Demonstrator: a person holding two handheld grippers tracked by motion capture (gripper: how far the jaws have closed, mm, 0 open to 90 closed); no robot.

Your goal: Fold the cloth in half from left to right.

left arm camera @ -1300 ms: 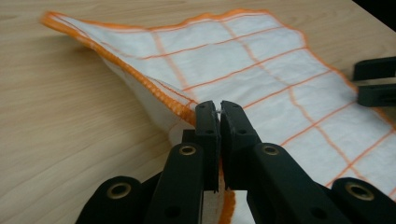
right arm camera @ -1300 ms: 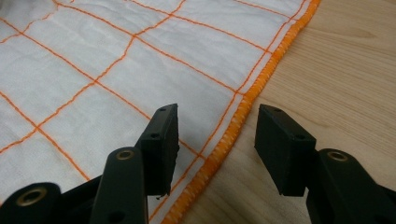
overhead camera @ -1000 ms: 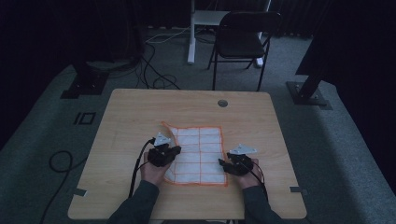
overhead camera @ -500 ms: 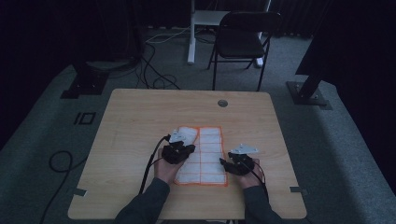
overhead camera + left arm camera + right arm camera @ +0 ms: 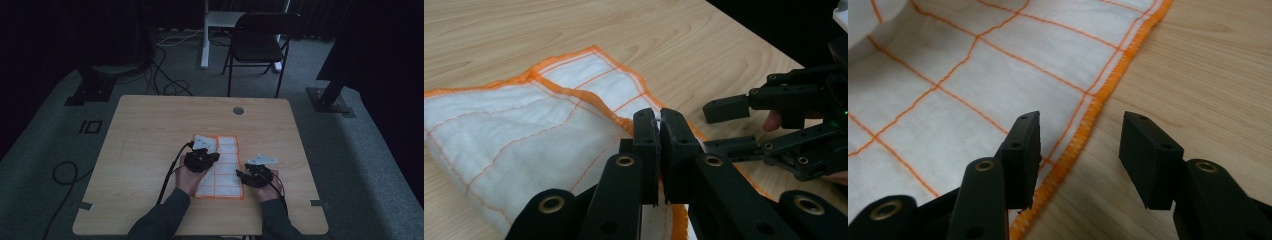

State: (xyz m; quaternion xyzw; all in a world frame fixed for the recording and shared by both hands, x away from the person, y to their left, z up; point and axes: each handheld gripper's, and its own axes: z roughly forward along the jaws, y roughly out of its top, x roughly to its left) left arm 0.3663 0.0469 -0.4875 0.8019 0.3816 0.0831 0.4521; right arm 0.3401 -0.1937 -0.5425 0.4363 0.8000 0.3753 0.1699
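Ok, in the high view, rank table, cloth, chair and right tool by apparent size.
1. table
2. chair, though farther from the camera, so unsure against the cloth
3. cloth
4. right tool

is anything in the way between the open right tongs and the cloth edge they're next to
Nothing visible. The right tongs stand open straddling the orange hem of the cloth, with only bare table under the outer jaw. The left tongs are shut on a fold of the cloth farther off, not between them.
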